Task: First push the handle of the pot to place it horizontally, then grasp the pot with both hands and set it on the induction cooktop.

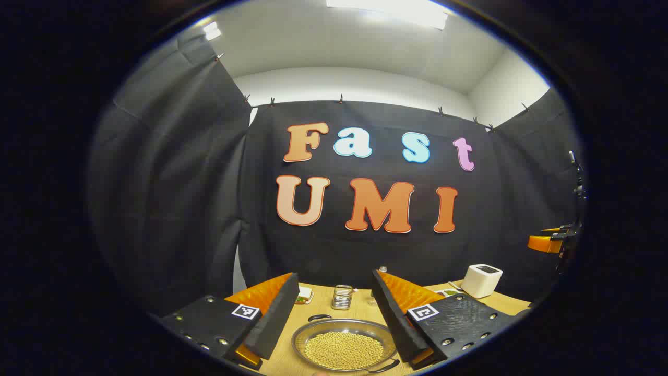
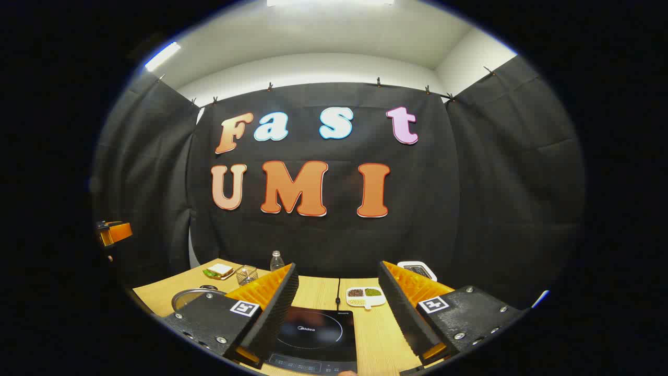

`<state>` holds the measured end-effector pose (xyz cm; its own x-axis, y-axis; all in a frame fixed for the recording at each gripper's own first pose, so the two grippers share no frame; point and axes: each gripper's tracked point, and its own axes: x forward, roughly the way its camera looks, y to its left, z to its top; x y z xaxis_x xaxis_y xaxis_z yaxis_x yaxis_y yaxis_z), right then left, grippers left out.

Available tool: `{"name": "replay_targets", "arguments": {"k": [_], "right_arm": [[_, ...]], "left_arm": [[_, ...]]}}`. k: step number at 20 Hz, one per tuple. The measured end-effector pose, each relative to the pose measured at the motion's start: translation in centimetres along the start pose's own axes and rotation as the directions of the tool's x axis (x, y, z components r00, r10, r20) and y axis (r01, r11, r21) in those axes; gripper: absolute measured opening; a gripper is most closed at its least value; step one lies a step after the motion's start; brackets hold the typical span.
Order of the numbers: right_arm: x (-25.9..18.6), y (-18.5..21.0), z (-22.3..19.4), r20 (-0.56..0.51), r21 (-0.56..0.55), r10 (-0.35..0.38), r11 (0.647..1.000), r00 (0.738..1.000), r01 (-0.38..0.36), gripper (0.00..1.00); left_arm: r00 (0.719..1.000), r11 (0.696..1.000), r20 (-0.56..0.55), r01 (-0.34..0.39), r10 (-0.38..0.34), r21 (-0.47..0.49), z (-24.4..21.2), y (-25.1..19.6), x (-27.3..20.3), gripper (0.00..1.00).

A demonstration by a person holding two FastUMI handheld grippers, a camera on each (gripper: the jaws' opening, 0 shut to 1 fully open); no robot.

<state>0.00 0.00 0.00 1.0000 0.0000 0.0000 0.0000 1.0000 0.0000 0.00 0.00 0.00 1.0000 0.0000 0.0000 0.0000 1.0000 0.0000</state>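
Steel and full of pale beans, the pot sits on the wooden worktop in the left gripper view, framed by the left gripper, fingers spread and empty. Its handles lie near and far, so pushing looks undone.

In the right gripper view, the right gripper hangs released over the bare induction cooktop; the pot is well to its left.

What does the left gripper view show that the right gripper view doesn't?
Left gripper view: the round metal pot's pale yellow beans, and a white boxy appliance at the table's right.

Right gripper view: a black induction cooktop, a white divided dish of grains, a clear plastic bottle.

Both: the round metal pot, the light wooden table, and open grippers.
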Motion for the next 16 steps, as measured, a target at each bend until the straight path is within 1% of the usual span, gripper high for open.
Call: {"name": "replay_targets", "arguments": {"k": [2,3,4,7,16], "right_arm": [[0.1,0.1,-0.4,-0.017,0.020,0.011,1.000,1.000,-0.010,0.95],[0.2,0.0,-0.5,-0.021,0.028,0.011,1.000,1.000,-0.010,1.00],[0.3,-0.1,-0.7,-0.024,0.034,0.008,0.999,1.000,-0.007,0.95],[0.3,-0.4,-0.9,-0.029,0.031,-0.002,1.000,1.000,0.003,0.95],[0.2,-0.1,-1.0,-0.034,0.040,0.009,0.999,0.999,-0.008,0.95]], "left_arm": [[1.000,1.000,-0.004,-0.003,0.003,0.003,0.0,0.0,0.1,0.87],[1.000,1.000,-0.004,-0.003,0.003,0.002,0.1,-0.1,0.1,0.87],[1.000,1.000,-0.002,0.002,-0.002,-0.002,0.2,-0.4,0.1,0.87],[1.000,1.000,0.000,0.015,-0.015,-0.004,0.4,-0.8,0.3,0.87],[0.998,0.999,-0.040,0.047,-0.047,-0.002,-0.3,-1.1,0.5,0.87]]}}
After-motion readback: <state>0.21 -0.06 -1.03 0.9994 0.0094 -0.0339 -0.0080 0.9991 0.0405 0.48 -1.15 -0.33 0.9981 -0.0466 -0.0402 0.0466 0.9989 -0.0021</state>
